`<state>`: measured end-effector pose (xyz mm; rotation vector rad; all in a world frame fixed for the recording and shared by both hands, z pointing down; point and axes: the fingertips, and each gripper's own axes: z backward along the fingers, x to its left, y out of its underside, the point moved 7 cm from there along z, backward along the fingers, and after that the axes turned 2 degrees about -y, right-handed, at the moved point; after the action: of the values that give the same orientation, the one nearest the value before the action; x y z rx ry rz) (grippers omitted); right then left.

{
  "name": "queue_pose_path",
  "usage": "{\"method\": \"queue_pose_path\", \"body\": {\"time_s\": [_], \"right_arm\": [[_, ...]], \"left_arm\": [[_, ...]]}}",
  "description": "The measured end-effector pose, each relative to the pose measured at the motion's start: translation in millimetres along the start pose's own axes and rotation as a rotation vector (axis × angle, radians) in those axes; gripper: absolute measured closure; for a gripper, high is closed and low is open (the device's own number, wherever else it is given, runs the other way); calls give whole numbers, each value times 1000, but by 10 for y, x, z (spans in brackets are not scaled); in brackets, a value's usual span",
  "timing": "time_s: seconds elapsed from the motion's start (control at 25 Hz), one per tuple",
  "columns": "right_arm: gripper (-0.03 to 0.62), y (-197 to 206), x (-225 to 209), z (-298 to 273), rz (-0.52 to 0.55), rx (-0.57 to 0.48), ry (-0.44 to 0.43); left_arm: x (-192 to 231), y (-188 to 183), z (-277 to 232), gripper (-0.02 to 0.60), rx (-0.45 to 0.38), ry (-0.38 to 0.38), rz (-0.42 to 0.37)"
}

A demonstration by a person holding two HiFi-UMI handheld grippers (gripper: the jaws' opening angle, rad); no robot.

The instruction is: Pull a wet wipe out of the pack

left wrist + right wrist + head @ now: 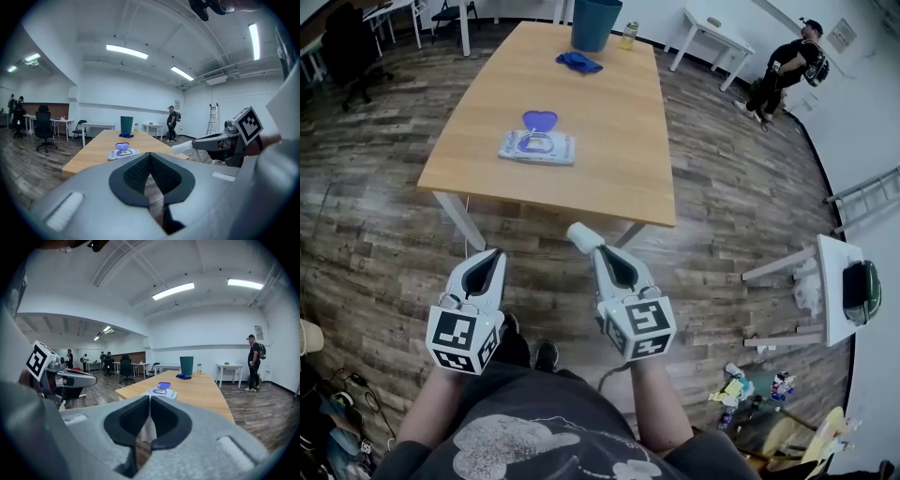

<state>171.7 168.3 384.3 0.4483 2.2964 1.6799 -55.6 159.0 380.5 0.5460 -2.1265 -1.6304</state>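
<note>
The wet wipe pack (536, 146) lies on the wooden table (619, 141) near its front left, its blue lid flipped open. It also shows in the left gripper view, pack (123, 151), and the right gripper view, pack (161, 391). Both grippers hover over the floor, short of the table's near edge. My right gripper (598, 249) is shut on a white wet wipe (580, 236), which sticks out past its tips; the wipe (149, 427) hangs between the pads. My left gripper (497, 254) is shut with nothing in it.
A teal bin (595, 23), a blue cloth (579, 63) and a bottle (629, 35) stand at the table's far end. A person (787, 67) stands far right. A white side table (832, 286) and floor clutter (750, 389) are at the right.
</note>
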Motion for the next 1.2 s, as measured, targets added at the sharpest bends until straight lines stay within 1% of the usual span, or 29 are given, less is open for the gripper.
{"method": "queue_pose_path", "body": {"time_s": [0.16, 0.32, 0.52, 0.72, 0.84, 1.0, 1.2], "right_arm": [[589, -32, 149, 41, 3, -10, 2], [589, -69, 297, 47, 12, -20, 27], [589, -152, 510, 81, 23, -29, 82], [589, -208, 800, 197, 18, -53, 130], [589, -200, 964, 289, 25, -60, 147], [591, -123, 1131, 387, 42, -38, 160], [591, -60, 1309, 486, 53, -24, 174]], "left_arm": [[85, -14, 138, 563, -5, 3, 15], [209, -88, 268, 563, -41, 14, 26], [371, -142, 469, 563, -60, 34, 40], [500, -97, 727, 563, -48, 59, 57], [512, -65, 837, 563, -50, 81, 65], [486, -7, 956, 563, -50, 106, 81], [481, 63, 1130, 563, -52, 115, 101]]}}
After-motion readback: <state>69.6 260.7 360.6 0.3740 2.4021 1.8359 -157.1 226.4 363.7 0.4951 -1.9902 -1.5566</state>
